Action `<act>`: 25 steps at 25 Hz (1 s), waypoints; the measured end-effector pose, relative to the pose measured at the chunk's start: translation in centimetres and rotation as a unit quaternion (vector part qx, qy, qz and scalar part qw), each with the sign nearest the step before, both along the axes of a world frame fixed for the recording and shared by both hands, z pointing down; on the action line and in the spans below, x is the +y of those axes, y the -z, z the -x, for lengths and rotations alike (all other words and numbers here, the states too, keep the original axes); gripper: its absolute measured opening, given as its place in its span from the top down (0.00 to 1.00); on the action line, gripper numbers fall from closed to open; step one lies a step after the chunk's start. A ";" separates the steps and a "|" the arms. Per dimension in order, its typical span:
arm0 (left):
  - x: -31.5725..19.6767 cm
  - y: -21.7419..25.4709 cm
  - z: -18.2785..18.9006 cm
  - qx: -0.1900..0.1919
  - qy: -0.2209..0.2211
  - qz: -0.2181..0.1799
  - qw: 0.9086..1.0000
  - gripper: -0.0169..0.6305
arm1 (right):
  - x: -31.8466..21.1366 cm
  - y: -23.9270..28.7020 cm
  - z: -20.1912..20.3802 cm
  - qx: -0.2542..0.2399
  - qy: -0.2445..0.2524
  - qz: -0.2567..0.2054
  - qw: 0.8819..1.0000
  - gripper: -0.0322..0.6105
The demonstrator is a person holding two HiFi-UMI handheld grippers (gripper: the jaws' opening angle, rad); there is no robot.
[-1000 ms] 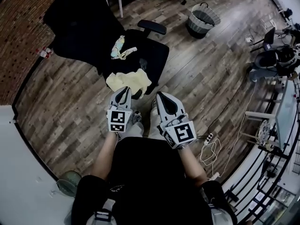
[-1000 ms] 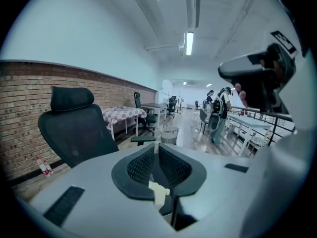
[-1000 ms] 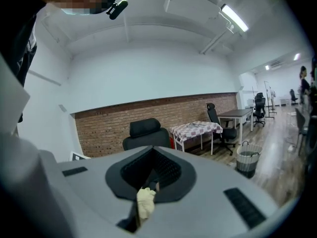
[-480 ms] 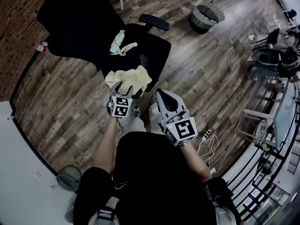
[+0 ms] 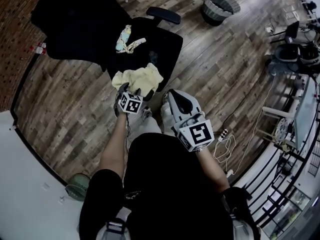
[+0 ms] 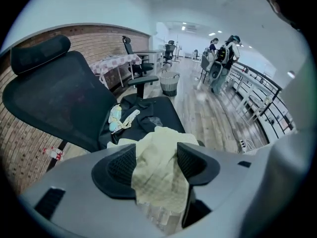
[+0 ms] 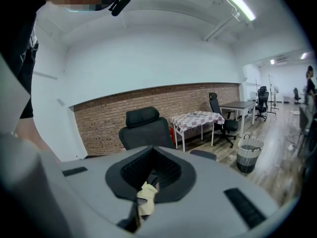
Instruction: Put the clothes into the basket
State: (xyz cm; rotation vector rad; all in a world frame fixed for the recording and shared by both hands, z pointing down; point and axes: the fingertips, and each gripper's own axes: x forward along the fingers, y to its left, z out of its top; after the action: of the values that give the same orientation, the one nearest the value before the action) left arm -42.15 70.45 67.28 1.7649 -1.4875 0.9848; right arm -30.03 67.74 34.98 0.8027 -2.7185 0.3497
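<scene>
- Left gripper (image 5: 134, 89): jaws stand wide apart, having just been opening. It is angled steeply down over the front edge of the chair (image 5: 165, 54).
- In the left gripper view, the yellow cloth (image 6: 158, 177) fills the gap of the left gripper (image 6: 156, 157) from one pad to the other. It hangs loose and rumpled there; no clamping observed.
- Right gripper (image 5: 168, 95): jaws together. It is held just beside the left one, close to the chair's front edge.
- In the right gripper view, a small scrap of yellow shows low in the slit of the right gripper (image 7: 151, 155). Whether it is nipped or merely seen beyond the jaws cannot be told.
- Yellow cloth (image 5: 140, 78): pale yellow with a faint check weave, bunched in soft folds. It lies on the front of the black chair seat and partly overhangs the edge.
- Second garment (image 5: 127, 39): small, pale blue and cream, crumpled further back on the seat, apart from the yellow cloth and from both grippers.
- Basket (image 5: 220, 6): grey woven, with handles, upright on the wooden floor (image 5: 75, 99). It stands well apart from the chair, beyond the armrest. Neither garment is in it.
</scene>
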 end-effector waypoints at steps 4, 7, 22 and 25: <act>0.1 -1.1 0.1 -0.008 -0.014 0.019 1.000 0.58 | 0.0 -0.3 0.1 0.002 -0.006 0.004 1.000 0.94; 0.5 -2.2 0.0 0.001 -0.021 0.039 0.999 0.58 | 0.0 -0.3 0.4 0.001 -0.010 0.003 1.000 0.94; 2.0 -3.1 -0.5 0.040 0.021 0.062 0.997 0.87 | 0.5 -0.1 -0.2 -0.002 -0.031 0.008 0.999 0.94; 2.4 -2.6 -0.3 0.057 0.028 0.057 0.996 0.87 | 0.8 -0.4 -0.1 -0.003 -0.026 0.005 1.000 0.94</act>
State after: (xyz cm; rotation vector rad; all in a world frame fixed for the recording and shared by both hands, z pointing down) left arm -41.81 72.89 69.88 1.6619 -1.3741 0.9063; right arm -29.93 68.54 35.34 0.8733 -2.7032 0.3769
